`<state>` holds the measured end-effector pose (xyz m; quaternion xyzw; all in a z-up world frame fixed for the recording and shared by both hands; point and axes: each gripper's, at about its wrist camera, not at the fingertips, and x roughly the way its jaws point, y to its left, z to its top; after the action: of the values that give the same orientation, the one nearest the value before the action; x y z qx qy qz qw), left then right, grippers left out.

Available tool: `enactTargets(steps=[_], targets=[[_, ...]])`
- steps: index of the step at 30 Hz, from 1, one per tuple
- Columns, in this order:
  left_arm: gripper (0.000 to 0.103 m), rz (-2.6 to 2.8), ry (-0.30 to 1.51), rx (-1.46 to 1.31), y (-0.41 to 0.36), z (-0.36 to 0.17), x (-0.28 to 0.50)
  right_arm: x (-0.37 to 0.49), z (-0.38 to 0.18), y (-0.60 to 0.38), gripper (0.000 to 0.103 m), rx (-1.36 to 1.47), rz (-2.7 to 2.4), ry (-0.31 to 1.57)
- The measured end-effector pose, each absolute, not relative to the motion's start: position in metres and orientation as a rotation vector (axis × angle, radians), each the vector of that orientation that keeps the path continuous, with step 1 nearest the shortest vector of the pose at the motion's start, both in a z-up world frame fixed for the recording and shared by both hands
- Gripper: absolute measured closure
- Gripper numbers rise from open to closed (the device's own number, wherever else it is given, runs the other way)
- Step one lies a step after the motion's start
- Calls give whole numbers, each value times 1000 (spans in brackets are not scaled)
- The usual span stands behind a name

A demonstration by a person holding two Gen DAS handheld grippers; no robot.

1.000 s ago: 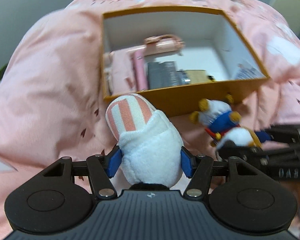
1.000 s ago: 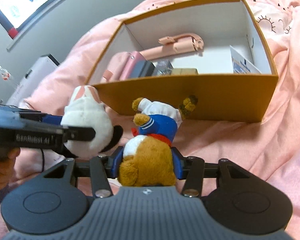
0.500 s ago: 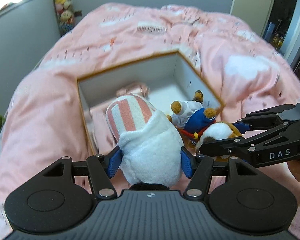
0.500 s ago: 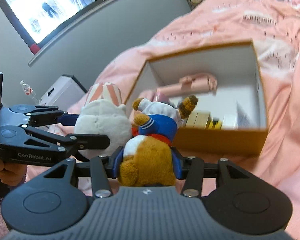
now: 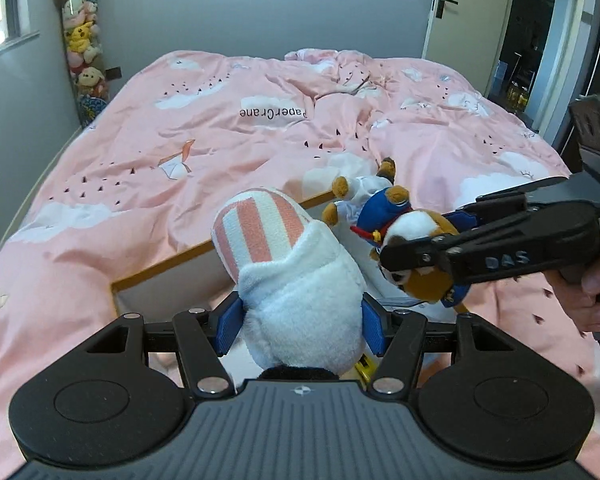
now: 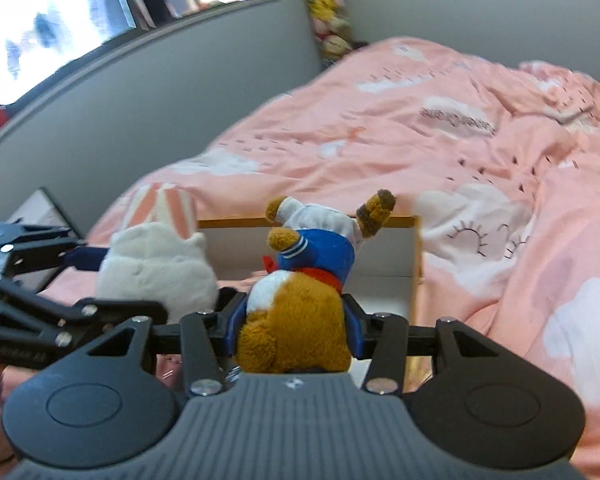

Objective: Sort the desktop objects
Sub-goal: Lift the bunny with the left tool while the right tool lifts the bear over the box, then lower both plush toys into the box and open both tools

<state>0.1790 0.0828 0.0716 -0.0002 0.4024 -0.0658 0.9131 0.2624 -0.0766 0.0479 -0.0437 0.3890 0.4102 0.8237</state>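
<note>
My left gripper (image 5: 300, 326) is shut on a white plush toy (image 5: 296, 280) with a pink-and-white striped end, its blue pads pressed into the fluffy sides. My right gripper (image 6: 292, 332) is shut on a brown plush bear (image 6: 300, 308) in a blue and white sailor suit, held head-first with its legs pointing away. Both toys hang side by side above the orange cardboard box (image 5: 188, 258) with its white inside; only the far rim and wall (image 6: 312, 242) show. In the left wrist view the right gripper (image 5: 432, 256) and bear (image 5: 396, 232) are at the right. The box contents are hidden.
The box sits on a bed with a pink cloud-print duvet (image 5: 260, 120). A grey wall with a window (image 6: 60, 28) runs along the left. A hanging column of soft toys (image 5: 82, 44) is in the far corner, a door (image 5: 460, 12) at the back right. A hand (image 5: 588, 292) holds the right gripper.
Both grippers have risen with their toys and tilted up. The box has dropped low in both views, so its contents are hidden and the far bed and walls now show.
</note>
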Motion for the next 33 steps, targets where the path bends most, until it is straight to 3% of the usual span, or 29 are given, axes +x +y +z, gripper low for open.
enactTargets(steps=[14,33], targets=[[32,-156,958,-53,94,-12,245,309,-5,-17,51,-290,747,925],[32,-195,1056,-96,67,-48,285,319,-9,-17,46,-271,732,950]])
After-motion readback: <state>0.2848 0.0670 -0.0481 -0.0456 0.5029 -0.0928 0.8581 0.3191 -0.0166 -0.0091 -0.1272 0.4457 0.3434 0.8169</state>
